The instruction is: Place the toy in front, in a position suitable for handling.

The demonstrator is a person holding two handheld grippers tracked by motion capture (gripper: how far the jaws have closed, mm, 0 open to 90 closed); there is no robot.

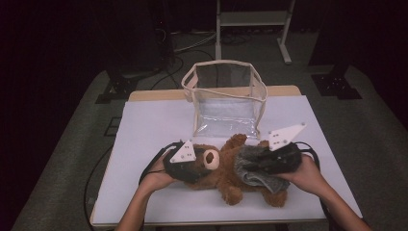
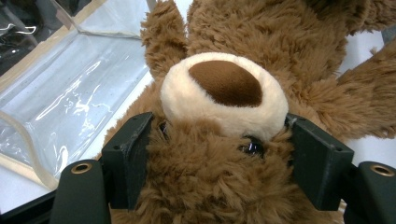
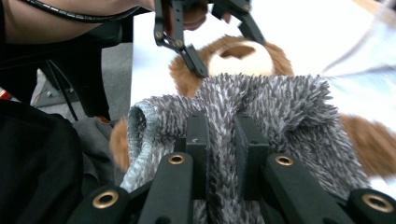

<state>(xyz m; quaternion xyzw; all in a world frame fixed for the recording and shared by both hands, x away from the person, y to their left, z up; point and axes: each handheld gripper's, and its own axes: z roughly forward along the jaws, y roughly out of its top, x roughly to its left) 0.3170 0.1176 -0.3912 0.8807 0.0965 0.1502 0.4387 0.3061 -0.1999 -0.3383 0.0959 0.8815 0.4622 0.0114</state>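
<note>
Teddy bear (image 1: 226, 173) lies on the table (image 1: 144, 130); left gripper (image 2: 219, 149) clamps its head, right gripper (image 3: 220, 140) pinches its fuzzy grey garment (image 3: 280, 107) tight.

floor: grey carpet (image 1: 375, 130) | table (image 1: 144, 125): white | room: dark | frame legs (image 1: 252, 29): white

One brown teddy bear (image 1: 226, 173) lies on the one table (image 1: 144, 125), with one fuzzy grey garment (image 1: 255, 173) on it. One clear plastic bag (image 1: 226, 96) stands behind. Two grippers are at work, the left gripper (image 1: 185, 161) and the right gripper (image 1: 276, 156), one per hand
</note>
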